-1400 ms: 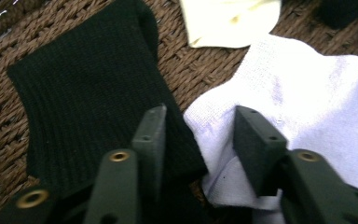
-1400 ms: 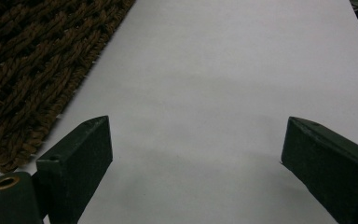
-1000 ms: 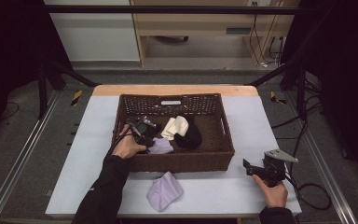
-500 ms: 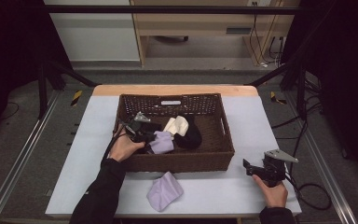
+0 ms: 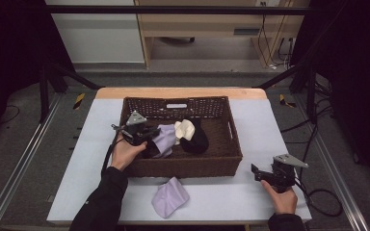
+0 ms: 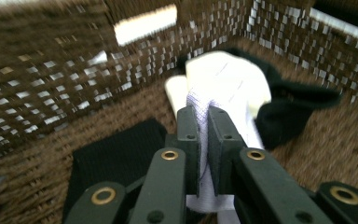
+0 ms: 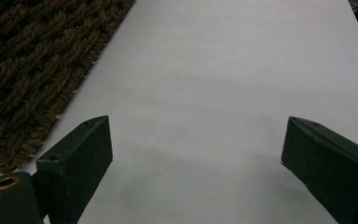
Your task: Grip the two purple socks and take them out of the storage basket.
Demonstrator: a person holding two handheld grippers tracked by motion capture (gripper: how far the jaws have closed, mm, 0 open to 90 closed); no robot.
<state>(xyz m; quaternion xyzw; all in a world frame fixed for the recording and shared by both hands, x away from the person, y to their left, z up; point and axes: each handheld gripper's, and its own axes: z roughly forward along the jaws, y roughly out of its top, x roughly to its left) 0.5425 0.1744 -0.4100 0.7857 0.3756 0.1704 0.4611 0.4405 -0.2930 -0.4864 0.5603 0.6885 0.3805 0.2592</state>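
A brown wicker basket (image 5: 231, 139) stands in the middle of the table. Inside its left half my left gripper (image 5: 150, 135) is shut on a lilac sock (image 5: 165, 139), lifted a little off the basket floor. In the left gripper view the pale fabric (image 6: 200, 105) sits pinched between the two black jaws (image 6: 204, 116). A cream sock (image 5: 185, 129) and a black sock (image 5: 196, 138) lie together beside it, and another dark piece (image 6: 112, 158) lies under the gripper. My right gripper (image 5: 256, 172) rests on the table right of the basket, jaws wide open over bare table (image 7: 200, 140).
A second lilac sock (image 5: 170, 197) lies on the white table (image 5: 270, 120) in front of the basket. The basket's woven corner (image 7: 32, 70) is just left of my right gripper. Cables trail off the table's right edge.
My left gripper has risen and drawn back toward the basket's left side, pulling the lilac sock up out of the pile. The right gripper has stayed put.
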